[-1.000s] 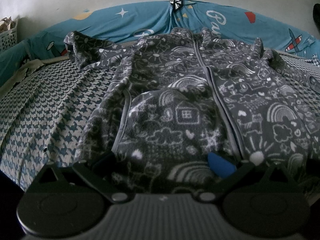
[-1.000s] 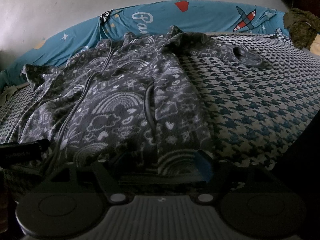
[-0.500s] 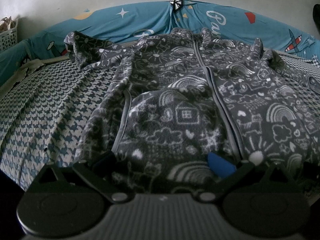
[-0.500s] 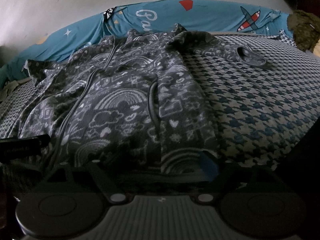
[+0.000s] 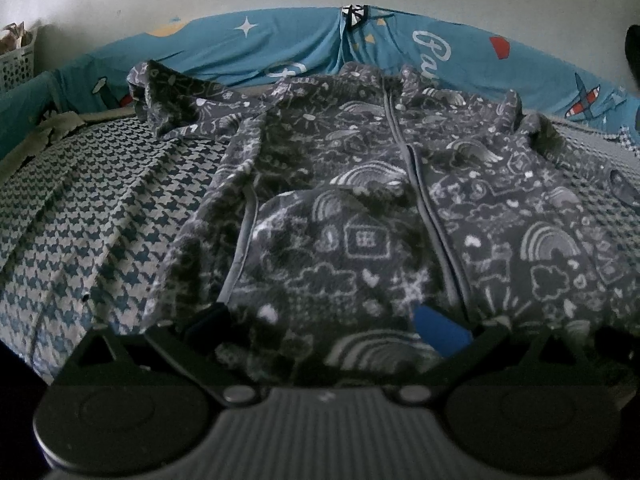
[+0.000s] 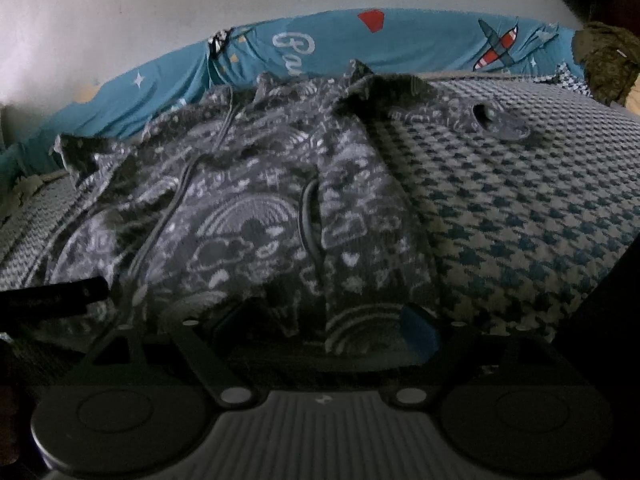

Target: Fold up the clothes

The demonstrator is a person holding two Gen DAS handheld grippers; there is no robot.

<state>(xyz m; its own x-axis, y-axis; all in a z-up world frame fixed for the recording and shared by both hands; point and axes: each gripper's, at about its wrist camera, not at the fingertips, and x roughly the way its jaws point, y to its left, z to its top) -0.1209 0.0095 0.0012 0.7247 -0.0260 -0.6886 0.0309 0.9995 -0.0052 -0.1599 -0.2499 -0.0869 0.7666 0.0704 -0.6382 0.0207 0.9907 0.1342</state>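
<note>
Here, a fleecy grey jacket (image 5: 360, 216) printed with white doodles of rainbows, clouds and houses lies front-up across a bed sheet (image 5: 100, 216) woven in a blue-and-cream houndstooth check. A smooth grey zip (image 5: 424, 200) runs down its middle, and 1 curved pocket edge (image 5: 244, 248) shows on each side. Its sleeves spread toward a teal bumper (image 5: 280, 48) patterned with stars and aeroplanes, set against a pale wall.

The left gripper (image 5: 324, 332) has its 2 black fingers wide apart, straddling the near hem, with fabric bunched between them and a blue pad (image 5: 438, 332) showing on 1 finger; whether the fingers pinch the cloth I cannot tell. The right gripper (image 6: 320, 330) sits likewise at the hem (image 6: 360, 328) on the other side, spread wide, its blue pad (image 6: 418, 330) touching the fuzzy edge. A white lattice basket (image 5: 16, 64) stands at the far left.
</note>
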